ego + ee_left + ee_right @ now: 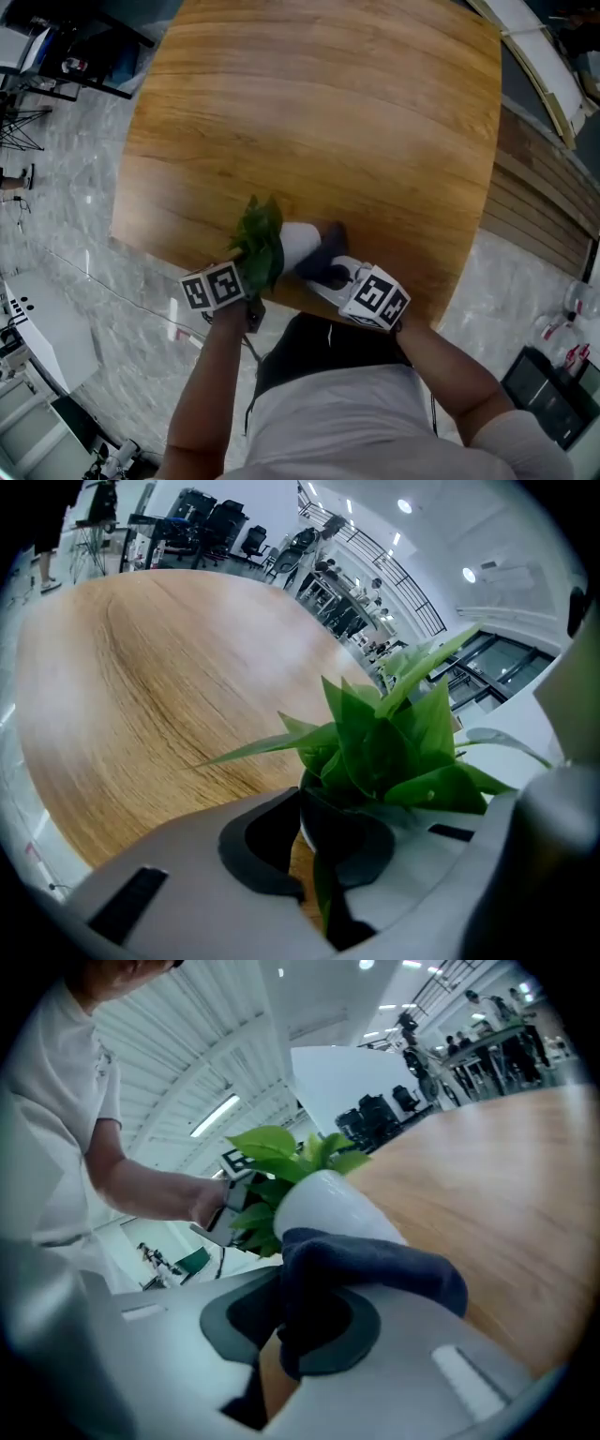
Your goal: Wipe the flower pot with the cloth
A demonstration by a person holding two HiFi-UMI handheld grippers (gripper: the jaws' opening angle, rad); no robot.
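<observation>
right gripper (291, 1335): jaws clamped on a dark blue cloth (375, 1274) | cloth: draped over the near side of the white flower pot (323, 1206), touching it | green leaves (272, 1152): at the pot's far left end | left gripper (242, 1199): among the leaves, in a person's hand (202, 1206) | wooden table (506, 1185): right, under the pot

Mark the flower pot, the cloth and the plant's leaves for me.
flower pot (328, 1206), right gripper view, on its white side wall.
cloth (375, 1279), right gripper view, on the dark blue fold.
leaves (394, 747), left gripper view, middle of the green cluster.
</observation>
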